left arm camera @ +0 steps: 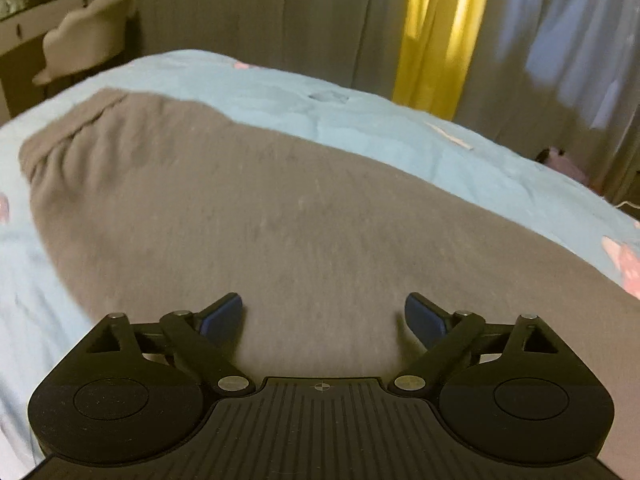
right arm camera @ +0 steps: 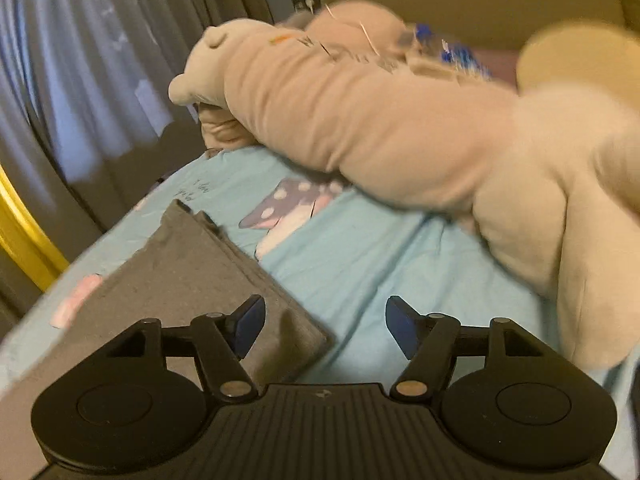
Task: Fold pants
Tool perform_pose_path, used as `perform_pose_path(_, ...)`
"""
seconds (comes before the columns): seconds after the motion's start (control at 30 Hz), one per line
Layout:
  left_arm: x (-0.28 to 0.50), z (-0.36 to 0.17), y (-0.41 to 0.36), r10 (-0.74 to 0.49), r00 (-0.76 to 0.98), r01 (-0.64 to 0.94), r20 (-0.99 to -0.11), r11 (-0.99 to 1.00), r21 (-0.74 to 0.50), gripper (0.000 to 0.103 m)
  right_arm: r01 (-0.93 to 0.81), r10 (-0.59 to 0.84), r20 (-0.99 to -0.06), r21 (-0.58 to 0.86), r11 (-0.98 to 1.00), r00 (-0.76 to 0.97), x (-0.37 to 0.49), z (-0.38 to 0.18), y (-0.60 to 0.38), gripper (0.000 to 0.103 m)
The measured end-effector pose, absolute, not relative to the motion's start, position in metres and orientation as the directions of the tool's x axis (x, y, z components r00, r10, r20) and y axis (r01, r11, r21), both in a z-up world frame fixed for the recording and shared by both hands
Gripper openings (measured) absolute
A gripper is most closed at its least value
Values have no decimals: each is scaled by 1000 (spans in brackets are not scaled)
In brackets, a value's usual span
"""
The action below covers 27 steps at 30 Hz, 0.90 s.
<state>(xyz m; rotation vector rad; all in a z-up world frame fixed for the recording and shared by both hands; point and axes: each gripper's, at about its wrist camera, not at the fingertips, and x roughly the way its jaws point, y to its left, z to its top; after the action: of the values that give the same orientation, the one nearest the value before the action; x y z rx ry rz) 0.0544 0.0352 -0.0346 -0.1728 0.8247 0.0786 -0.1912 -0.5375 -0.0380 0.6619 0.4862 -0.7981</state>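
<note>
While grey pants lie flat on light blue bedspread, left hand-held gripper hovers over them, jaws spread wide, nothing gripped. Waistband end toward far left of left view. Right hand-held gripper released too, jaws apart over folded pant corner and bedspread, pads not pressing cloth. Beige plush toy lies across bed beyond. Yellow curtain behind bed.

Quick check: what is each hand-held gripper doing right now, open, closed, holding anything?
Left hand-held gripper: open, empty, above the grey pants.
Right hand-held gripper: open, empty, over the pants' corner.
</note>
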Motion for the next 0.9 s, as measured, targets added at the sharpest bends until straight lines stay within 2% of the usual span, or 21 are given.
perform_pose_path(0.03,52,-38,31,0,674,-128,-739,985,-117,94,755,-443,-627,411,511,641,-195,-43,-541,66)
perform_pose_path(0.07,50,-41,26,-1,666,-118,-746,987,-107,94,725,-389,-626,470,503,676,-197,-50,-543,59)
perform_pose_path(0.13,50,-42,19,15,662,-108,-749,991,-75,94,705,-365,-619,491,512,695,-195,-56,-540,50)
perform_pose_path(0.3,52,-43,10,28,648,-84,-761,996,-35,95,698,-421,-582,412,586,696,-185,-52,-526,48)
perform_pose_path(0.37,52,-44,11,31,643,-90,-765,995,-36,95,693,-420,-574,419,587,703,-186,-52,-527,50)
perform_pose_path(0.5,51,-47,7,48,645,-93,-762,996,-15,96,694,-347,-626,473,543,698,-183,-70,-542,54)
perform_pose_path(0.6,52,-50,4,61,642,-84,-765,996,8,97,655,-336,-578,533,535,744,-189,-73,-541,56)
perform_pose_path(0.7,53,-50,6,50,642,-88,-765,996,-9,97,629,-342,-537,561,538,771,-190,-72,-542,49)
perform_pose_path(0.77,52,-48,9,49,648,-101,-760,995,-22,97,641,-356,-543,539,547,761,-190,-72,-541,38)
perform_pose_path(0.9,50,-45,13,40,665,-116,-746,992,-51,97,637,-419,-498,432,639,759,-187,-57,-526,35)
